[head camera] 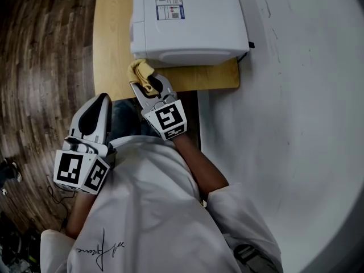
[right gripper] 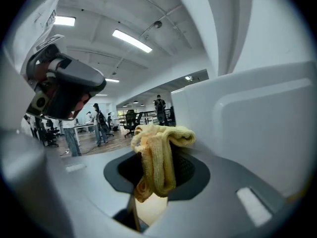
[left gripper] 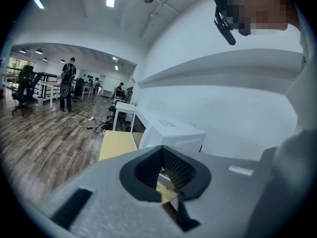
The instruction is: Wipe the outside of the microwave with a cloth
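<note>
Big white wall [head camera: 296, 95] runs down the right side and dark wood floor [head camera: 40, 67] fills the left; between them there's a light wooden table [head camera: 111, 50] pushed up near the wall. A white microwave [head camera: 187, 27] sits on it and takes up most of the top, with a printed sticker [head camera: 169, 6] on its upper face. The person is in a white shirt [head camera: 153, 209] and seen from above, one gripper in each hand. The left gripper [head camera: 104, 97] hangs back over the floor side, well apart from the microwave and pointing roughly toward the table edge; in its own view the two fingers come together at the tips with nothing between them, just a sliver of table showing through lower down. The right gripper [head camera: 149, 84] is up at the near lower edge of the microwave, over the table. Its fingers are pinching a yellow cloth [head camera: 142, 71], bunched up and folded over the tips with a tail hanging down between the pads. The bunched end is right against the microwave's front edge, looks like it's touching.
</note>
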Action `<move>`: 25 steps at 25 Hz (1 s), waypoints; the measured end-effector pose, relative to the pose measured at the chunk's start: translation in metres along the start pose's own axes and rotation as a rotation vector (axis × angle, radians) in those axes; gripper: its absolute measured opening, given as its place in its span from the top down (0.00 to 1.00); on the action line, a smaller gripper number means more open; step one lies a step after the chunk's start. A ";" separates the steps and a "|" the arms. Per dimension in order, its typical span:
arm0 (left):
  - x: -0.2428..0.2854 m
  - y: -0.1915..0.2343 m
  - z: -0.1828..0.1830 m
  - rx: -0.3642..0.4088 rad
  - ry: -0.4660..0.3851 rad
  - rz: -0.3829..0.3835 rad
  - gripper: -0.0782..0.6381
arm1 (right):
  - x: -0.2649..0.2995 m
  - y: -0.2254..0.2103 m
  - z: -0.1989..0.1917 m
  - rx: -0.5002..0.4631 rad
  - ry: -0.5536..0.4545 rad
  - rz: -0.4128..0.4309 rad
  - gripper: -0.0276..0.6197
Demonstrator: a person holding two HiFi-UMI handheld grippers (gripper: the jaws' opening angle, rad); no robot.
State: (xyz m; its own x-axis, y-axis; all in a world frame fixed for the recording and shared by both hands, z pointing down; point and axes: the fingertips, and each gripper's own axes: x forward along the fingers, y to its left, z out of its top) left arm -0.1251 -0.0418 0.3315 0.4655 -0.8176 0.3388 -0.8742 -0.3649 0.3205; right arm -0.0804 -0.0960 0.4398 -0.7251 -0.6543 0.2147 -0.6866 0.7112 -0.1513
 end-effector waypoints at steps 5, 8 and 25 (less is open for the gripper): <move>0.004 -0.008 -0.001 0.011 0.008 -0.030 0.90 | -0.003 0.022 0.004 -0.010 0.007 0.079 0.77; 0.006 -0.013 -0.002 0.019 0.012 -0.050 0.90 | -0.012 0.018 0.006 -0.001 0.002 0.066 0.77; 0.007 -0.024 -0.010 0.014 0.024 -0.080 0.90 | -0.097 -0.076 -0.019 0.083 0.013 -0.256 0.77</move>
State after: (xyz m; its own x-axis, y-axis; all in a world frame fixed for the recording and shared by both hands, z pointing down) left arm -0.0993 -0.0343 0.3351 0.5368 -0.7748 0.3339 -0.8360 -0.4349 0.3347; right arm 0.0431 -0.0811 0.4486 -0.5268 -0.8066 0.2683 -0.8500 0.4988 -0.1693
